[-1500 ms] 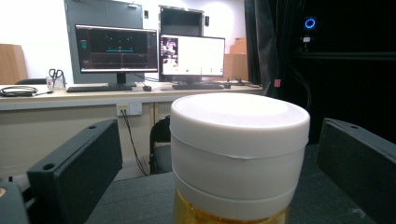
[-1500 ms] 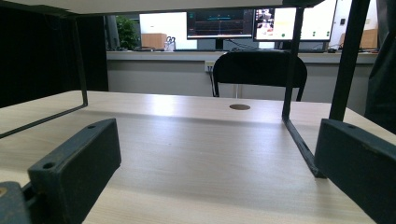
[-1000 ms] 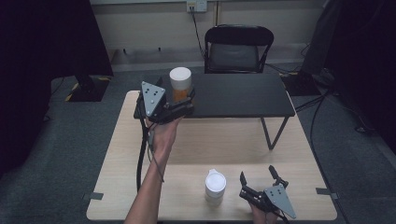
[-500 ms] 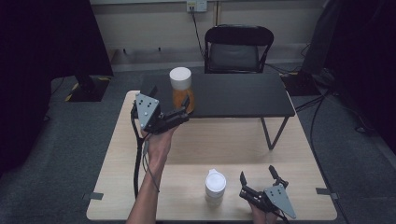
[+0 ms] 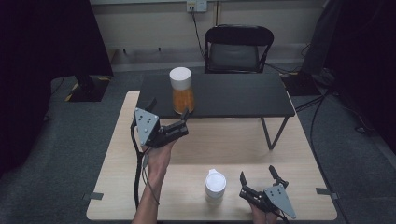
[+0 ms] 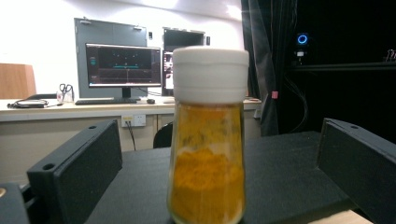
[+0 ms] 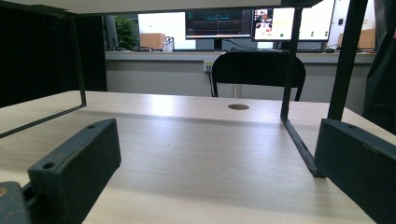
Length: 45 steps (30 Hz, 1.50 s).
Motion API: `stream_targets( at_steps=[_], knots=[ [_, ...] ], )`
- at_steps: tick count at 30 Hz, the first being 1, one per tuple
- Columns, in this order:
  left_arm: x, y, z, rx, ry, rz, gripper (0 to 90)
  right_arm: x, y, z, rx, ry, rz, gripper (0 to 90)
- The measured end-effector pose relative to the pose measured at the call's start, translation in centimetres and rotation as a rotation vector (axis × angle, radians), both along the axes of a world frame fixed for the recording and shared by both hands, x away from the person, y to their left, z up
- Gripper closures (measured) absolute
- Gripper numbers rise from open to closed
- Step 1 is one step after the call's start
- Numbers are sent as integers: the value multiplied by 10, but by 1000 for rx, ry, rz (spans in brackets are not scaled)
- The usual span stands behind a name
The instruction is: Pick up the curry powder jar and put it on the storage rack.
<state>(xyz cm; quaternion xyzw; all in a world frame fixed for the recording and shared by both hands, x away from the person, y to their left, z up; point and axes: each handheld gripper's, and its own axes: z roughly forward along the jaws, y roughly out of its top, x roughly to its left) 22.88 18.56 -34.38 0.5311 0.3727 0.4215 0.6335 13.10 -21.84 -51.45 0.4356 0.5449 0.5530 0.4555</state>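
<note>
A black shelf [image 5: 233, 95] stands on the pale wooden table [image 5: 289, 154], grey carpet around.

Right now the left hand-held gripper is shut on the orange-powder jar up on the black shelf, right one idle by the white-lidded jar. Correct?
Not quite: the left hand-held gripper is open, jaws apart and clear of the orange-powder jar, as the left gripper view shows. The jar does stand on the black shelf, and the right hand-held gripper sits by the white-lidded jar.
</note>
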Motion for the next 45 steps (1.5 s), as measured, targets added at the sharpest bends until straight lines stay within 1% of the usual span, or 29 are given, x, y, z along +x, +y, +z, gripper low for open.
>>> stream_targets(
  at_steps=[3, 6, 8, 13, 16, 19, 23, 26, 28, 34, 36, 37, 38, 42, 43, 45],
  knots=[
    [-4, 2, -5, -7, 7, -3, 0, 0, 0, 0, 0, 0, 0, 0],
    [-8, 3, -10, -7, 6, 5, 0, 0, 0, 0, 0, 0, 0, 0],
    [-10, 4, -15, -10, 5, -1, 0, 0, 0, 0, 0, 0, 0, 0],
    [-17, 7, -32, -18, 20, -2, 0, 0, 0, 0, 0, 0, 0, 0],
    [-19, 9, -38, -16, 37, -6, 0, 0, 0, 0, 0, 0, 0, 0],
    [-22, 10, -45, -18, 38, -2, 0, 0, 0, 0, 0, 0, 0, 0],
    [-28, 11, -54, -19, 31, 11, 0, 0, 0, 0, 0, 0, 0, 0],
    [-35, 10, -61, -12, 26, 30, 0, 0, 0, 0, 0, 0, -2, 0],
    [-39, 9, -67, 0, 17, 44, 0, 0, 0, 0, 0, 0, -2, 0],
    [-46, 14, -83, -18, 34, 63, 0, 0, 0, 0, 0, 0, -2, 0],
    [-50, 13, -90, -7, 27, 83, 0, 0, 0, 0, 0, 0, -2, 0],
    [-52, 12, -95, -6, 21, 93, 0, 0, 0, 0, 0, 0, -2, 0],
    [-53, 13, -99, -12, 19, 92, 0, 0, 0, 0, 0, 0, -3, 0],
    [-57, 14, -111, -19, 41, 91, 0, 0, 1, 0, 0, 0, -3, 0],
    [-58, 13, -114, -15, 48, 93, 0, 0, 1, 0, 0, 0, -3, 0],
    [-59, 12, -121, -4, 51, 96, 0, 0, 1, 0, 0, 0, -3, 0]
  ],
)
